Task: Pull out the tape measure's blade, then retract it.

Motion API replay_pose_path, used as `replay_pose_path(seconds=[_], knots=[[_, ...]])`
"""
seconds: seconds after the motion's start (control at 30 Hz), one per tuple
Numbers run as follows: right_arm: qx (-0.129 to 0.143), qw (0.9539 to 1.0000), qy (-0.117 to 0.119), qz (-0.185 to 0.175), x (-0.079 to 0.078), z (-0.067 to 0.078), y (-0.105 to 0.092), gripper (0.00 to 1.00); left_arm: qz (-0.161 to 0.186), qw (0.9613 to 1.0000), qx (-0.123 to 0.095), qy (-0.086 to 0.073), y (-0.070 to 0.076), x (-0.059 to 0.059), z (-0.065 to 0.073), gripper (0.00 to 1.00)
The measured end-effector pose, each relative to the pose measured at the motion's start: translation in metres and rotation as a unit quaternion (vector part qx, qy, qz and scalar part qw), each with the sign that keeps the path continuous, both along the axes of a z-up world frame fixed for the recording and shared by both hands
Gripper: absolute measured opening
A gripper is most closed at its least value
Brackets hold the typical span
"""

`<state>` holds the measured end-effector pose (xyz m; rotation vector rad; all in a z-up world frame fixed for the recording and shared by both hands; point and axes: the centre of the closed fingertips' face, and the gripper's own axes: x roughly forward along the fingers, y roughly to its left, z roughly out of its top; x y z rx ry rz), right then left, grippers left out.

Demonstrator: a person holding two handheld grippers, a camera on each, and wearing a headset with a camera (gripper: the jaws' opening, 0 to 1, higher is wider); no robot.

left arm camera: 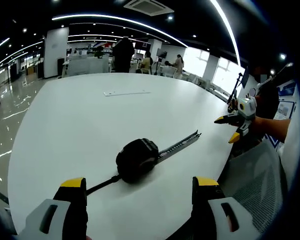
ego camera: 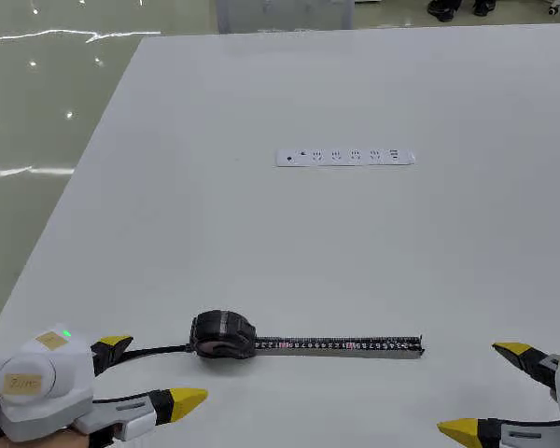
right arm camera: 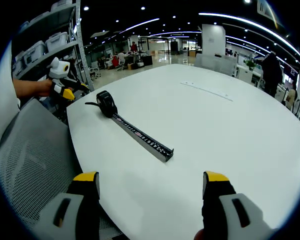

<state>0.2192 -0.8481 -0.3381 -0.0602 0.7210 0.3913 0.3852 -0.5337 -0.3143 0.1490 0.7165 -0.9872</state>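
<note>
The left hand-held gripper (ego camera: pixel 154 371) and right hand-held gripper (ego camera: pixel 485 390), yellow-tipped jaws spread wide and holding nothing, flank a tape measure (ego camera: pixel 222 334) lying on the smooth white bench (ego camera: pixel 308 243). Its rounded black case sits nearer the left; the flat, graduated blade (ego camera: pixel 341 345) lies drawn out toward the right, touching neither.

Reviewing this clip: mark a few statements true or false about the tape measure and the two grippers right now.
1. The tape measure has its blade pulled out along the table. True.
2. The left gripper is shut on the tape measure. False: it is open and clear of it.
3. The right gripper grips the blade's tip. False: it is open, apart from the tip.
4. A power strip lies beyond the tape measure. True.
</note>
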Motion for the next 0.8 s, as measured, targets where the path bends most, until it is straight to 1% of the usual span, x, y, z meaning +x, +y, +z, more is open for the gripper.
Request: replay_pose_path(seconds=[0.2, 0.3, 0.37, 0.43, 0.53, 0.6, 0.63, 0.67, 0.7, 0.73, 0.8], knots=[[0.002, 1.0000, -0.001, 0.000, 0.000, 0.000, 0.000, 0.86, 0.003, 1.0000, 0.001, 0.005, -0.010, 0.004, -0.002, 0.84], [0.001, 1.0000, -0.001, 0.000, 0.000, -0.001, -0.001, 0.86, 0.011, 0.9999, 0.004, 0.011, -0.013, 0.007, -0.005, 0.84], [0.001, 1.0000, -0.001, 0.000, 0.001, -0.001, -0.001, 0.86, 0.013, 0.9999, 0.004, 0.009, -0.014, 0.010, -0.005, 0.84], [0.000, 1.0000, 0.000, 0.001, 0.000, -0.002, -0.002, 0.85, 0.015, 0.9998, 0.004, 0.010, -0.018, 0.010, -0.003, 0.84], [0.001, 1.0000, -0.001, 0.000, 0.000, -0.002, -0.002, 0.85, 0.019, 0.9997, 0.007, 0.013, -0.022, 0.011, -0.005, 0.85], [0.001, 1.0000, -0.002, 0.000, 0.001, -0.002, -0.002, 0.85, 0.026, 0.9994, 0.011, 0.022, -0.026, 0.010, -0.008, 0.85], [0.002, 1.0000, -0.002, 0.000, 0.001, -0.002, -0.002, 0.85, 0.026, 0.9993, 0.009, 0.026, -0.028, 0.010, -0.008, 0.85], [0.001, 1.0000, -0.002, 0.000, 0.002, -0.002, -0.002, 0.85, 0.032, 0.9990, 0.012, 0.030, -0.028, 0.011, -0.010, 0.85], [0.001, 1.0000, -0.002, 0.000, 0.002, -0.002, -0.003, 0.85, 0.036, 0.9989, 0.010, 0.030, -0.029, 0.012, -0.009, 0.85], [0.002, 1.0000, -0.002, 0.000, 0.002, -0.002, -0.002, 0.85, 0.042, 0.9986, 0.005, 0.033, -0.032, 0.014, -0.008, 0.85], [0.003, 1.0000, -0.002, 0.000, 0.002, -0.003, -0.002, 0.85, 0.045, 0.9983, 0.006, 0.036, -0.035, 0.014, -0.009, 0.85]])
